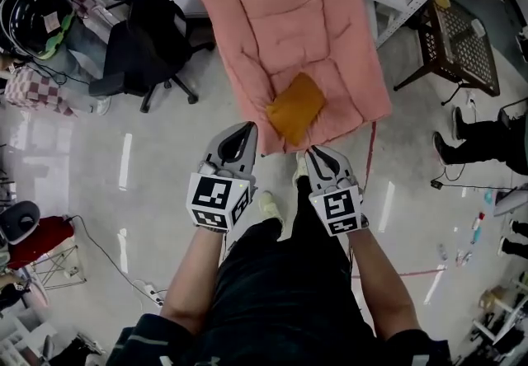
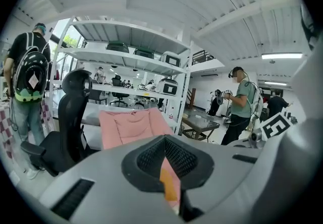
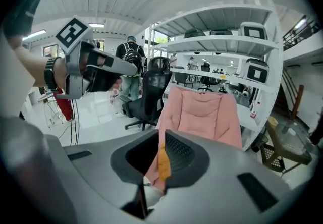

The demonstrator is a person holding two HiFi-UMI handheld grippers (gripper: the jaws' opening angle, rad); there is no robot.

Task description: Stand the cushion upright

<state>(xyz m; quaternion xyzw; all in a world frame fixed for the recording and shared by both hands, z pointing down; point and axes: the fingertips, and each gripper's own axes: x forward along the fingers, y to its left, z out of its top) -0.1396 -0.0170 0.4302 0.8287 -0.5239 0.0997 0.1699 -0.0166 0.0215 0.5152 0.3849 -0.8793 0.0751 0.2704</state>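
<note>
So this one's at the approach step, nothing grabbed yet. The orange cushion (image 1: 294, 109) is lying flat on the near end of a pink padded mat (image 1: 280, 18) on the floor, just ahead of the person's feet. Both tools sit short of it. The left gripper (image 1: 245, 132) has its jaws pinched together with nothing in them, and the right gripper (image 1: 320, 155) is the same, closed and empty, with its tip near the cushion's near corner. In both gripper views the cushion only shows as an orange sliver through the slit between the jaws.

Cushion's a rectangle-ish pad, broad face up. Its long axis runs diagonally in the head view from near-left to far-right, with 1 corner pointing back at the person.

My guess for the next move: the 2 grippers need to open up first, drop to an edge, pinch it and tip the cushion onto 1 side. It looks soft, so it may flop without support
</note>
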